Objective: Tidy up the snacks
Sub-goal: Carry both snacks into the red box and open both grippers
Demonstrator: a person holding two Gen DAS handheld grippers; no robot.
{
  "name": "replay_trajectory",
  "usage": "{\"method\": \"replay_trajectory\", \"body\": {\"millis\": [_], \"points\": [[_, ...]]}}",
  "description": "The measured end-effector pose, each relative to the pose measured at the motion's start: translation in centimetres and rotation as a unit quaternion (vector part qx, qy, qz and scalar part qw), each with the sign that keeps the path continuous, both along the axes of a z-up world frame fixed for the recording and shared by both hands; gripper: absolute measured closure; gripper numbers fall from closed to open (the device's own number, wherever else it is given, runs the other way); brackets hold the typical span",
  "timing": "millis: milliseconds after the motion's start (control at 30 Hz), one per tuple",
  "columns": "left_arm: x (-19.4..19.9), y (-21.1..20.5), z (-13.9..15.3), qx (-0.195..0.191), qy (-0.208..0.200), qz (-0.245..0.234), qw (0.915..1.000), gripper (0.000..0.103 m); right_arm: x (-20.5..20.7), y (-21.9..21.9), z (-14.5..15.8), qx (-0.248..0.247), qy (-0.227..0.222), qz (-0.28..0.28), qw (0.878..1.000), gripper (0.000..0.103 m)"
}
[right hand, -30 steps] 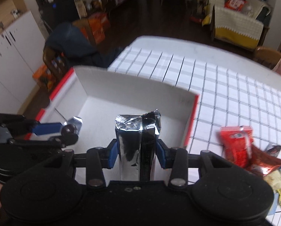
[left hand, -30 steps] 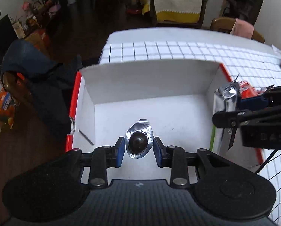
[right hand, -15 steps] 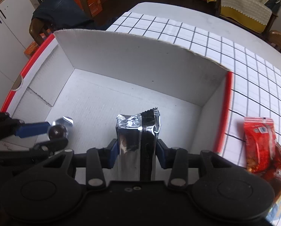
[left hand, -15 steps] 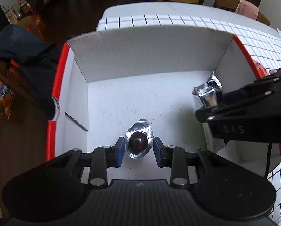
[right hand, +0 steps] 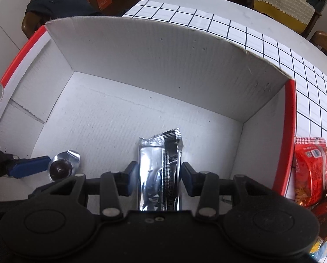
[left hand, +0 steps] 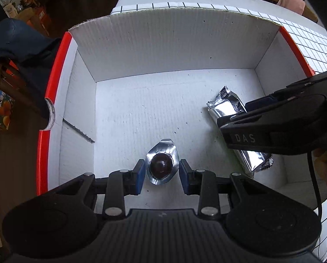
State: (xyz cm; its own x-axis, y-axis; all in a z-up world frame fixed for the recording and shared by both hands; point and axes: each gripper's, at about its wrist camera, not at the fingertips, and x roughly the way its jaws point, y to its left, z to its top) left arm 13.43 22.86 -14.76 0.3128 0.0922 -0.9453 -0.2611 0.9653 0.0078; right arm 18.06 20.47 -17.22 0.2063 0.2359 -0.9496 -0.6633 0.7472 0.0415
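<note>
Left wrist view: left gripper (left hand: 162, 171) low inside white box (left hand: 172, 43), jaws spread slightly, gap visible each side of foil-wrapped chocolate (left hand: 161, 163); chocolate seems to rest on box floor near front wall, likely just released. Right gripper (right hand: 159, 174) also inside box, toward its right wall, jaws parted with narrow gaps beside silver snack bar (right hand: 159, 175); bar appears laid flat on box floor for tidy packing. Red snack packets (right hand: 311, 173) wait outside box, just past its right wall, probably next.
</note>
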Motion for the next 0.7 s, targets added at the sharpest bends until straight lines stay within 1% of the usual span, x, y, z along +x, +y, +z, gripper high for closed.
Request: {"method": "replay_trajectory", "body": {"millis": [167,200,267,300,367,400,533,600,700], "points": [[-0.4,0.2,0.4,-0.006,-0.007,0.007,0.9999,0.070,0.1,-0.6,1.0,0.023,0.000,-0.005,1.000,0.056],[-0.5,0.2,0.5,-0.008,-0.008,0.009,0.9999,0.068,0.0,-0.9,1.4,0.030,0.000,-0.007,1.000,0.056],[-0.8,0.4,1.0,-0.010,-0.015,0.013,0.9998,0.061,-0.3,-1.3,2.2,0.044,0.001,-0.009,0.999,0.056],[-1.0,0.4,1.1,-0.011,-0.019,0.015,0.9997,0.055,-0.6,-1.7,2.7,0.051,-0.001,-0.009,0.999,0.055],[-1.4,0.5,1.6,-0.015,-0.030,0.016,0.9993,0.051,-1.1,-2.5,3.6,0.063,-0.009,-0.012,0.998,0.050],[-1.6,0.5,1.8,-0.016,-0.034,0.015,0.9992,0.051,-1.4,-3.0,4.1,0.072,-0.011,-0.015,0.997,0.048],[-2.5,0.3,3.0,-0.013,-0.048,0.016,0.9986,0.050,-2.2,-5.1,5.8,0.099,-0.019,-0.029,0.994,0.044],[-2.9,0.2,3.7,-0.013,-0.057,0.016,0.9982,0.048,-2.4,-5.9,6.5,0.114,-0.020,-0.038,0.993,0.039],[-3.7,-0.3,4.8,-0.009,-0.073,0.011,0.9972,0.045,-3.1,-7.3,7.5,0.130,-0.023,-0.047,0.990,0.035]]}}
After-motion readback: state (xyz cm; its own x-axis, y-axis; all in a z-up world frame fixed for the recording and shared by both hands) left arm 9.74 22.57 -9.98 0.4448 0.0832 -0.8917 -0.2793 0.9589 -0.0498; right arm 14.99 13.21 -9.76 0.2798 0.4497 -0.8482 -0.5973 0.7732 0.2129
